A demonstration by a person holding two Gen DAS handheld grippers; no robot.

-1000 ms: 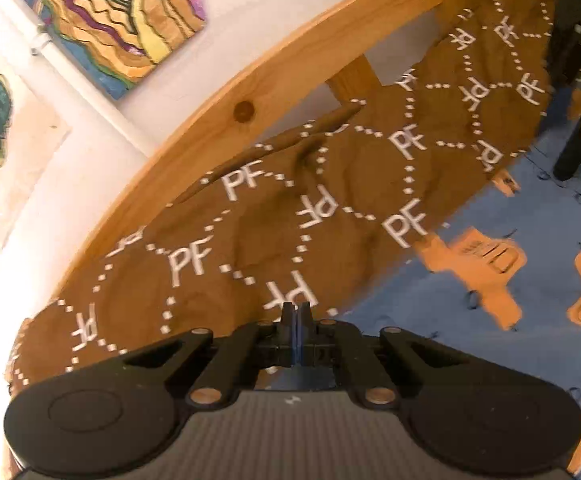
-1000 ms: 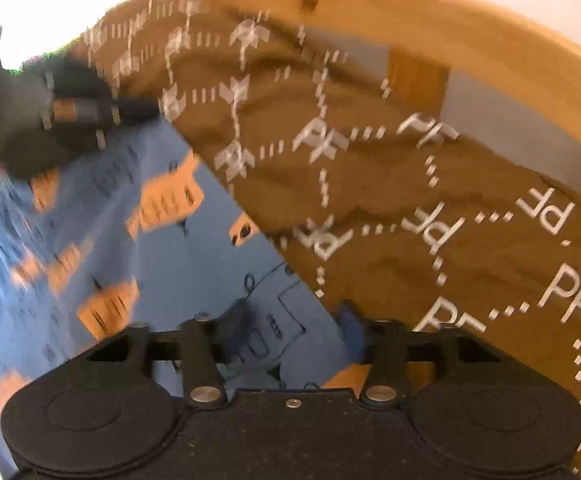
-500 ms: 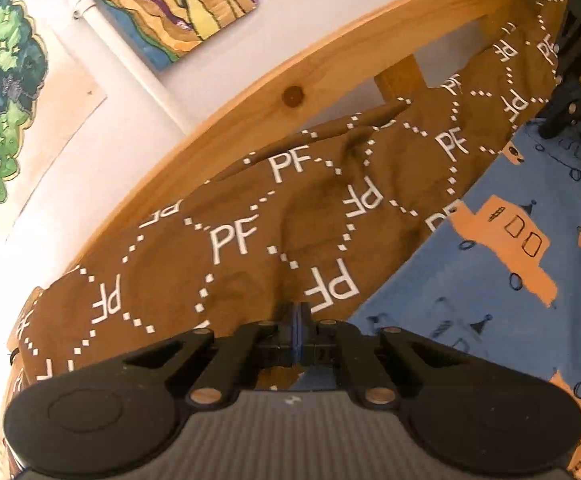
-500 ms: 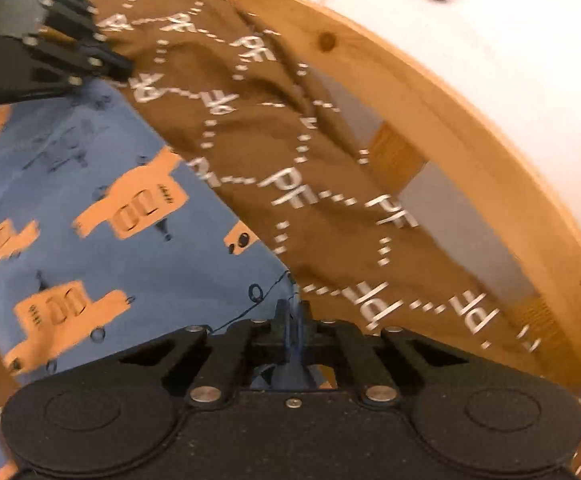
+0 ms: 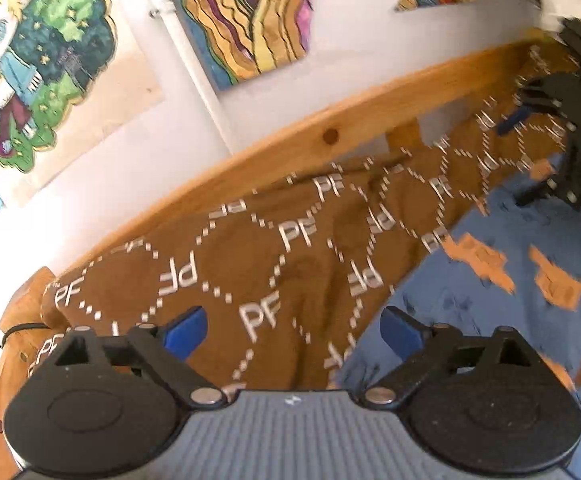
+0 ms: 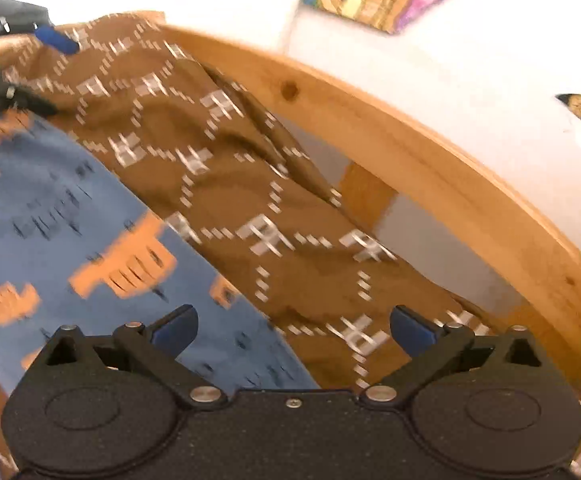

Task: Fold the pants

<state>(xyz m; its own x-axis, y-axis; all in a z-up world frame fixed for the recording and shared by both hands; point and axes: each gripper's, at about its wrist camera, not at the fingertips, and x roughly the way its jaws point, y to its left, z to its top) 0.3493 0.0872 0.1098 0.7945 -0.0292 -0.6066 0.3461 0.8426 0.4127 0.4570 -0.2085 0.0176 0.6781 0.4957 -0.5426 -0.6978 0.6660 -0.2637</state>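
The blue pants with orange truck prints lie flat on a brown bedcover printed with white "PF" letters. They also show in the right wrist view. My left gripper is open and empty, over the pants' edge where blue meets brown. My right gripper is open and empty above the same edge further along. Each gripper appears in the other's view: the right one blurred, the left one at the far left.
A curved wooden bed rail runs behind the bedcover, also in the right wrist view. Colourful paintings hang on the white wall behind it. The brown cover fills the strip between pants and rail.
Both grippers were shut on the pants' edge half a second ago. Both have now opened and let go, and the pants lie on the bedcover. Both views have tilted upward.
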